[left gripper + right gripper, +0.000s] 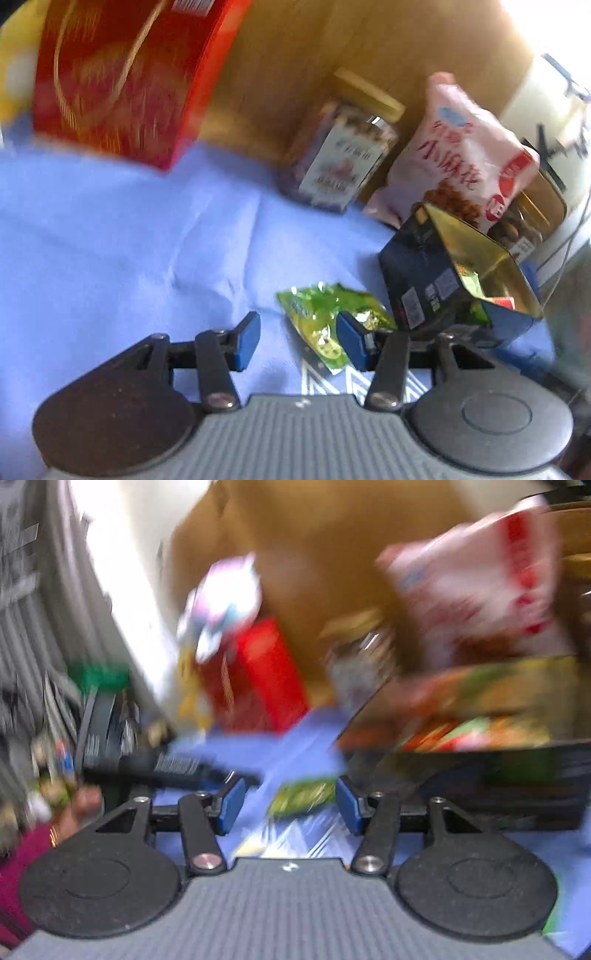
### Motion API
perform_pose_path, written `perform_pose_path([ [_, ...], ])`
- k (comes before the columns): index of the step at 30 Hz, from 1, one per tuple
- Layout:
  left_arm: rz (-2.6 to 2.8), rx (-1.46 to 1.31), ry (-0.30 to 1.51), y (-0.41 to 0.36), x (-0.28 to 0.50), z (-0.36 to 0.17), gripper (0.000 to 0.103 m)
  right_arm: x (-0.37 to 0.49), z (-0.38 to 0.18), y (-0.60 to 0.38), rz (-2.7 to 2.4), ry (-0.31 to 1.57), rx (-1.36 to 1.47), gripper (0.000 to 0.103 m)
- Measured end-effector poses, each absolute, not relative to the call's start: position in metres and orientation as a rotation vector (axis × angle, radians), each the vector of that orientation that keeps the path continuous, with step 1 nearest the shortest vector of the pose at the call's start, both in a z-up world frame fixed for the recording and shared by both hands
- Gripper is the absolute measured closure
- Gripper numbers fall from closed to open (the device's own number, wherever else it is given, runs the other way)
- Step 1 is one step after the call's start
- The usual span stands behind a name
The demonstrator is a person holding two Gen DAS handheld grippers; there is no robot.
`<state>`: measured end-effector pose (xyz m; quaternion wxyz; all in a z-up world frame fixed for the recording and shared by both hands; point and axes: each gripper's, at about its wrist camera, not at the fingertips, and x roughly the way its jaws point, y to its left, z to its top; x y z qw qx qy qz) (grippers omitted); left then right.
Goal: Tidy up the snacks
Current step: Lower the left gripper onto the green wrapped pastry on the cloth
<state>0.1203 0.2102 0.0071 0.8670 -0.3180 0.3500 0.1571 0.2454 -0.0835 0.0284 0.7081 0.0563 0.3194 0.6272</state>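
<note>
In the left wrist view my left gripper (299, 339) stands open over the blue cloth (110, 240). A green snack packet (325, 314) lies flat just ahead, partly behind the right fingertip, with nothing pinched. To its right an open dark blue tin (424, 273) with a gold inside holds small packets. The right wrist view is heavily blurred. My right gripper (291, 808) is open there, and the green snack packet (299, 795) lies on the cloth beyond the gap between its pads. The dark tin (480, 779) fills the right side, with colourful packets in it.
A tall red box (122, 81) stands at the back left. A gold-lidded jar (340, 147), a pink snack bag (461, 155) and a second jar (535, 214) stand against a cardboard wall (295, 48). A hand (81, 805) and magenta sleeve (22, 867) show at the left.
</note>
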Motion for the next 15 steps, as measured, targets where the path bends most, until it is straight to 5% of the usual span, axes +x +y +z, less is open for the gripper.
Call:
perform_pose_path([
  [4, 0.297, -0.772, 0.731, 0.215, 0.129, -0.004, 0.060, 0.218, 0.006, -0.049, 1.399, 0.768, 0.035, 0.046],
  [5, 0.286, -0.794, 0.731, 0.216, 0.132, -0.007, 0.069, 0.216, 0.003, -0.047, 1.394, 0.777, 0.034, 0.046],
  [6, 0.288, -0.811, 0.742, 0.216, 0.130, -0.010, 0.097, 0.215, 0.000, -0.045, 1.381, 0.782, 0.029, 0.046],
  [7, 0.270, -0.837, 0.757, 0.216, 0.133, -0.016, 0.100, 0.214, -0.002, -0.044, 1.365, 0.788, 0.023, 0.046],
  [15, 0.274, -0.754, 0.747, 0.200, 0.096, -0.011, 0.100, 0.212, 0.006, -0.048, 1.334, 0.761, 0.007, 0.046],
])
